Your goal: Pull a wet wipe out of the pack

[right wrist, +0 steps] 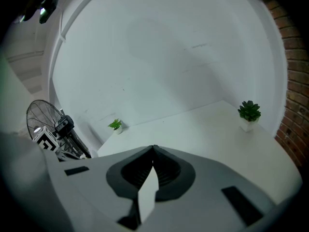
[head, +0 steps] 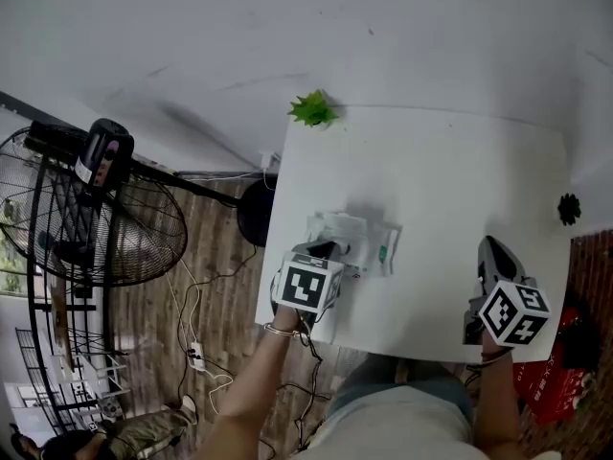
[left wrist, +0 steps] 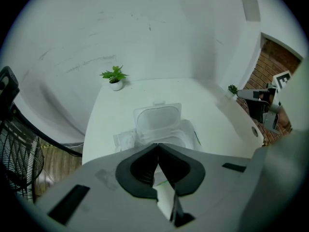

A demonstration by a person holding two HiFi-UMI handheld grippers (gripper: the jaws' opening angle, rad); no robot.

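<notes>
Soft, even light washes the white table (head: 450, 180) and wall (head: 287, 27) in the head view. Shadows stay faint, with only a pale smudge beside the wet wipe pack (head: 350, 241). The wooden floor (head: 215, 295) at left sits dimmer. Both gripper views bulge fisheye-style, corners lost to black vignette — the nearest foreground reads grey and soft.

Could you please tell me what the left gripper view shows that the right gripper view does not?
Only the left gripper view: the pack with its lid open, and the right gripper's cube. Only the right gripper view: the left gripper's cube. Both: the table, the corner plant, the edge plant and the fan.
</notes>
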